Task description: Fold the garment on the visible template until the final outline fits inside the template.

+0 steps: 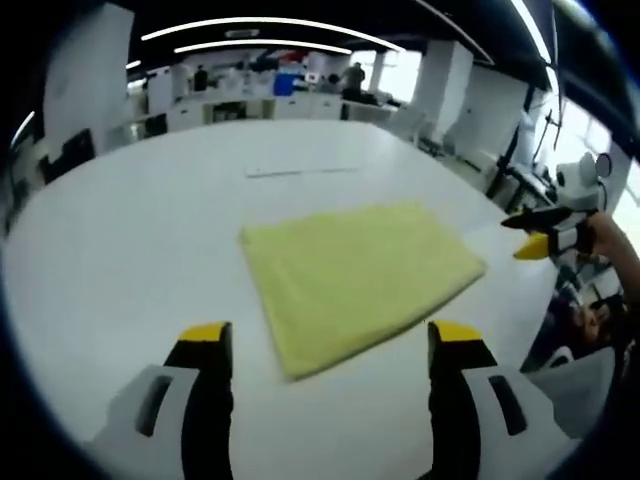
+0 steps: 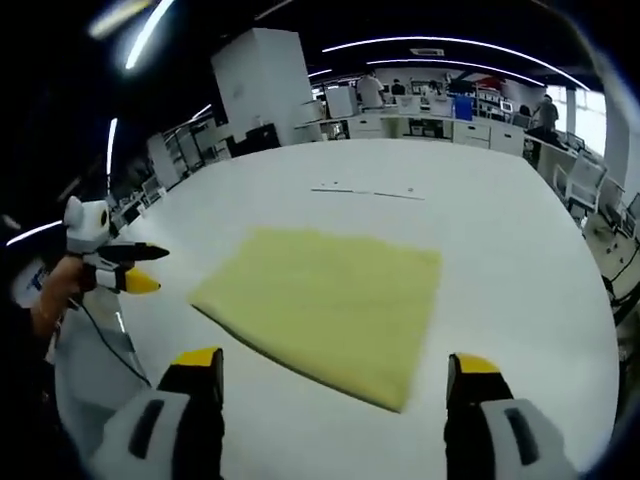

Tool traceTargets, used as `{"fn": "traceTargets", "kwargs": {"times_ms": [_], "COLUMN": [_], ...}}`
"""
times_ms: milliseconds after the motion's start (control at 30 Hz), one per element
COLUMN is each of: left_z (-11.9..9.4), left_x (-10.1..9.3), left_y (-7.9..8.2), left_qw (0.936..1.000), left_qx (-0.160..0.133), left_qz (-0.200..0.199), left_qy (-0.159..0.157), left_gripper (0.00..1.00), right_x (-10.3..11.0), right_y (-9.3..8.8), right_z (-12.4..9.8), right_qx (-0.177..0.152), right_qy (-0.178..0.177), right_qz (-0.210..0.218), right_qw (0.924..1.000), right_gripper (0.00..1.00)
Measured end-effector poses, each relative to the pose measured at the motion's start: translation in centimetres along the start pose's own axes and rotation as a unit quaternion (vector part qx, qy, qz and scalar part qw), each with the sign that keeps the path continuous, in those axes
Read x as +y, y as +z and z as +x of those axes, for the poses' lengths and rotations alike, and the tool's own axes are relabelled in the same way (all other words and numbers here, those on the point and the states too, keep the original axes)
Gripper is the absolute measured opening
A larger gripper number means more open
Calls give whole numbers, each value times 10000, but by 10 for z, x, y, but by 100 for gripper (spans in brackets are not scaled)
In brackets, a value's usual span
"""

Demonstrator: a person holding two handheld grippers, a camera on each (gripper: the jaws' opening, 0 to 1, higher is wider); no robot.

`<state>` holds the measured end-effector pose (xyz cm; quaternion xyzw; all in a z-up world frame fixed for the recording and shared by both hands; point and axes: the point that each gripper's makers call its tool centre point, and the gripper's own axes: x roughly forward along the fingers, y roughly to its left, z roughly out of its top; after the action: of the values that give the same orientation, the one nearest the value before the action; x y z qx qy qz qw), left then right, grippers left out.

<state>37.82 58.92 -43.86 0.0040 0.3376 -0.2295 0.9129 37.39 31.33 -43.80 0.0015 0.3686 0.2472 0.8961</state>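
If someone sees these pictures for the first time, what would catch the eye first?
The yellow folded cloth stands out first, lying flat in the middle of the large white table. Next come the yellow-tipped jaws of the left gripper and the right gripper, both open and empty, held apart from the cloth. Behind the table is an office with desks.

We find no readable text, label, brand, number or sign anywhere; the marks in the far background are too small and blurred to make out.
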Motion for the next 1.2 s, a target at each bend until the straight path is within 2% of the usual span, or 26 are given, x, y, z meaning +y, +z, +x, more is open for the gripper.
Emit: {"fn": "traceTargets", "kwargs": {"times_ms": [167, 367, 567, 667, 867, 1200], "left_z": [-9, -18, -23, -25, -29, -37], "left_x": [-11, -22, -23, -23, -21, -17], "left_y": [5, 5, 3, 4, -3, -18], "left_qw": [9998, 9994, 9992, 9989, 9990, 9996], "left_qx": [-71, -178, -281, -398, -326, -226], "left_qz": [141, 263, 267, 205, 303, 170], "left_qy": [-115, -156, -107, -118, -51, 53], "left_gripper": [86, 95, 99, 99, 99, 99], "right_x": [8, 24, 35, 36, 38, 39], "right_y": [5, 8, 5, 5, 6, -5], "right_z": [-8, -17, -23, -29, -36, -37], "right_qx": [-90, -273, -411, -518, -681, -551], "right_qy": [83, 268, 338, 282, 252, 225], "right_qz": [-127, -160, -292, -416, -604, -578], "right_qw": [9998, 9991, 9982, 9974, 9955, 9965], "right_gripper": [100, 100, 100, 100, 100, 99]}}
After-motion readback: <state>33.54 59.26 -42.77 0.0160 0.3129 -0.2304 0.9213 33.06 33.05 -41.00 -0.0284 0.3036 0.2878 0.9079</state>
